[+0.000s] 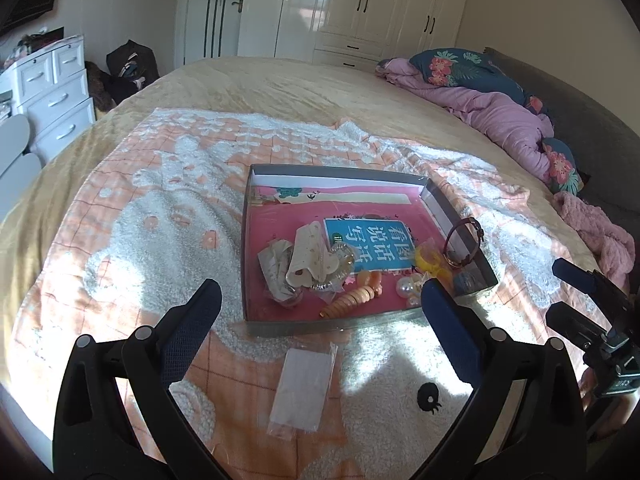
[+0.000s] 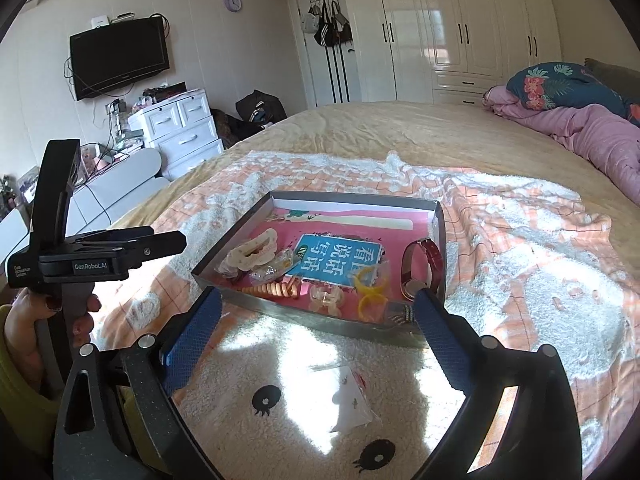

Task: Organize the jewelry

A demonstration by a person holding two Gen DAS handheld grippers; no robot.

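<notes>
Since the packet [image 1: 302, 390] lies just ahead between your wide, empty left tongs [image 1: 320, 300] (long axis pointing away), reach there first.

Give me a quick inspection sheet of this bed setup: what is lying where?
Surface: fluffy peach-and-white blanket over a yellow bedspread.
Job's things: grey tray holding a wristwatch leaning on its wall, yellow rings, a spiral hair tie, pearl beads.
Clutter: clear packet on the blanket, outside the tray.
Grippers: left gripper and right gripper both open, empty.
Cables: hanging below the wall TV.
Surroundings: wardrobe, drawers, pink quilt.
</notes>
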